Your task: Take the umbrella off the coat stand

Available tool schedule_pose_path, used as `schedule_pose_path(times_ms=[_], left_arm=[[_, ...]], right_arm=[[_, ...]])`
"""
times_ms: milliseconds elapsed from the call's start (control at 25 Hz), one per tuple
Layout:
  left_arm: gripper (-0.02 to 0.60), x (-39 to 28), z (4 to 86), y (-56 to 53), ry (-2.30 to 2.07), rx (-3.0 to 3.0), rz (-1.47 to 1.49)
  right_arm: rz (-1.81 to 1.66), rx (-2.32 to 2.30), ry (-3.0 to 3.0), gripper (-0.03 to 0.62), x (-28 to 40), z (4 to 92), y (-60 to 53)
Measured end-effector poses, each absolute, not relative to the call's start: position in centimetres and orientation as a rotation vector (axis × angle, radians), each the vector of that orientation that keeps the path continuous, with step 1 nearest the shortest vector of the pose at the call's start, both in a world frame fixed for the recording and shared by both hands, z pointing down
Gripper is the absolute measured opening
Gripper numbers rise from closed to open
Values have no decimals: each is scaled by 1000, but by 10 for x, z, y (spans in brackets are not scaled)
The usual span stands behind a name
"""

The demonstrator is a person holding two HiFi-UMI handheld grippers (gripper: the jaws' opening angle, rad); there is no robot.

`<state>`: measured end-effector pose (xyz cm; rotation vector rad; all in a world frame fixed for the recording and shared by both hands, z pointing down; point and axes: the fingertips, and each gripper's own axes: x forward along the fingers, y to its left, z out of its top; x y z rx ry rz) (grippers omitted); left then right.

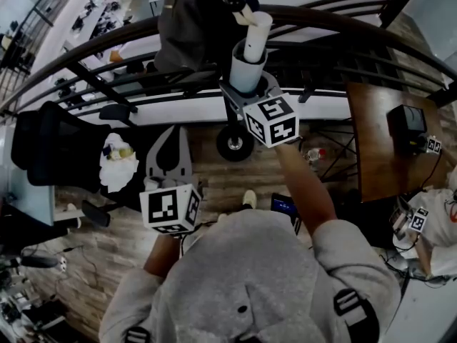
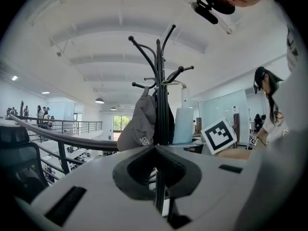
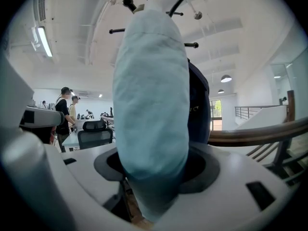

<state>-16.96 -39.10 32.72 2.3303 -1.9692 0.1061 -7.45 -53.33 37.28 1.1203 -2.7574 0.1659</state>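
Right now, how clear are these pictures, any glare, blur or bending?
Head view: dim, and the railing bows from the wide lens. Left gripper view: the bright ceiling leaves the coat stand a dark outline. Right gripper view: the umbrella fills the middle, soft up close.

The left gripper [image 1: 170,148] is held low near the body, with its jaws closed together. The right arm [image 1: 305,186] is stretched forward and the right gripper [image 1: 248,86] is held higher, its jaws pressed on the umbrella [image 3: 151,105].
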Motion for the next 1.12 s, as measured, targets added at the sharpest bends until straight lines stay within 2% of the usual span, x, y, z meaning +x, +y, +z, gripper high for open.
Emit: schedule_pose_path(times_ms=[400, 1120], left_arm=[[14, -163, 322, -380, -1945, 2362, 84], [14, -153, 313, -358, -1919, 2401, 59]], right_arm=[[15, 1138, -2791, 276, -64, 328, -503], [-75, 1129, -2817, 278, -55, 297, -460]])
